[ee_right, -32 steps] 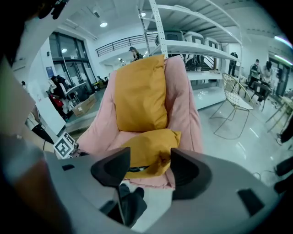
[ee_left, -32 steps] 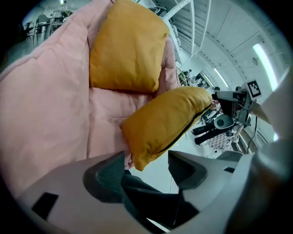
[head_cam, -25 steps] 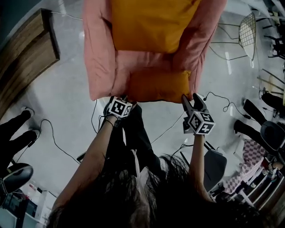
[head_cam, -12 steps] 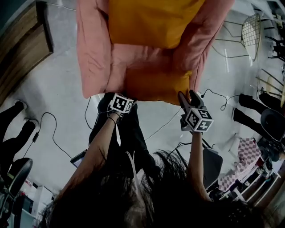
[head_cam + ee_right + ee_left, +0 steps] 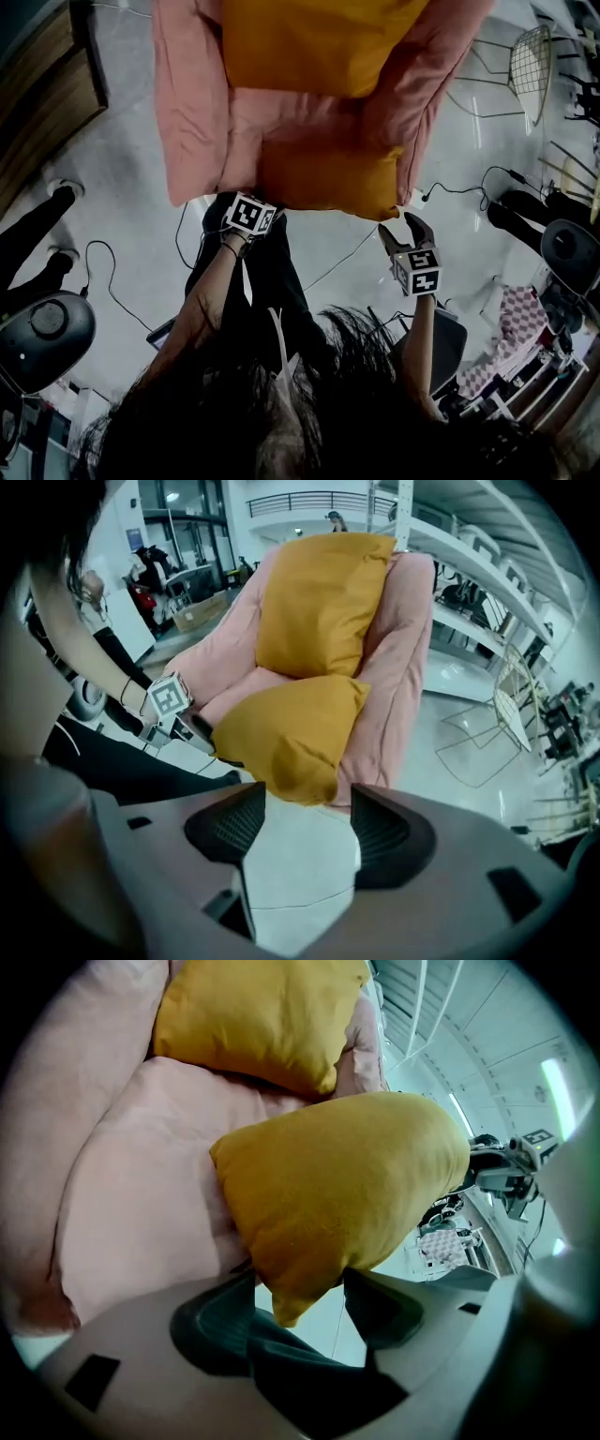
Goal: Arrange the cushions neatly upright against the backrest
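2 plump yellow: back cushion (image 5: 319, 42), front cushion (image 5: 328, 178), w/ padded pink armchair (image 5: 192, 112)

The head view looks steeply down from above onto the pink armchair (image 5: 192, 122). The left gripper view sits right against the front cushion (image 5: 347, 1194), looking past it into the armchair. The right gripper view stands farther back, framing the whole armchair. All three share both.

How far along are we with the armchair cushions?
Done: one yellow cushion stands upright against the backrest. In hand: the left gripper pinches a corner of the second cushion, lying at the seat front edge; right gripper open, empty. Left: stand it up at the back.
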The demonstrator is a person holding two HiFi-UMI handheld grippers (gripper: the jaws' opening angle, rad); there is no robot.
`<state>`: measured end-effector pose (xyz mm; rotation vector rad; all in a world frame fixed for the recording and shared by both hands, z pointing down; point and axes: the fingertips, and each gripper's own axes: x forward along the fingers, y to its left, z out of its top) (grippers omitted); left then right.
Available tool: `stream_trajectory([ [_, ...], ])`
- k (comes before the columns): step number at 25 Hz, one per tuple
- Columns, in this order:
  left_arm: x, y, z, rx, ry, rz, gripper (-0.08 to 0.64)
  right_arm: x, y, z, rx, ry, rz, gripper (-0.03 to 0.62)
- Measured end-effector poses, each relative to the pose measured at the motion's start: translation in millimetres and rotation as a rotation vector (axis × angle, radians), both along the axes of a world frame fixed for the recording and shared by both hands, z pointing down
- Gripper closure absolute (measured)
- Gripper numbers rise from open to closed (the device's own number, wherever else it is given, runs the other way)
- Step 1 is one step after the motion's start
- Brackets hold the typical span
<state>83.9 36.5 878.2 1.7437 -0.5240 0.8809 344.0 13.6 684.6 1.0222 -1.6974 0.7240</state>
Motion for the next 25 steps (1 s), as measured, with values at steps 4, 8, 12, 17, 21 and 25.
stream_trajectory([
  [4, 1.0, 2.0, -0.6, -0.006, -0.008, -0.011, 0.27, -7.6, -10.6, 21.3, -0.024, 0.032, -0.028, 0.328],
  [8, 2.0, 8.6, -8.0, 0.011, 0.047, 0.037, 0.25, -9.2, -19.2, 25.9, -0.099, 0.029, 0.017, 0.397],
  [12, -14.7, 37.9, -1.8, 0.009, 0.014, 0.203, 0.23, -11.8, -23.5, 17.8, -0.094, -0.023, 0.047, 0.408],
  [17, -18.9, 41.9, 10.7, -0.002, 0.0, 0.067, 0.23, -15.3, -23.8, 15.4, -0.082, -0.051, 0.085, 0.417],
  [21, -6.4, 33.1, 13.6, -0.005, -0.023, 0.031, 0.236, -17.3, -24.3, 12.6, -0.079, -0.073, 0.114, 0.422],
  [25, -12.5, 17.6, 12.5, 0.029, -0.099, 0.048, 0.472, -18.2, -27.8, 15.0, -0.058, -0.107, 0.154, 0.426],
])
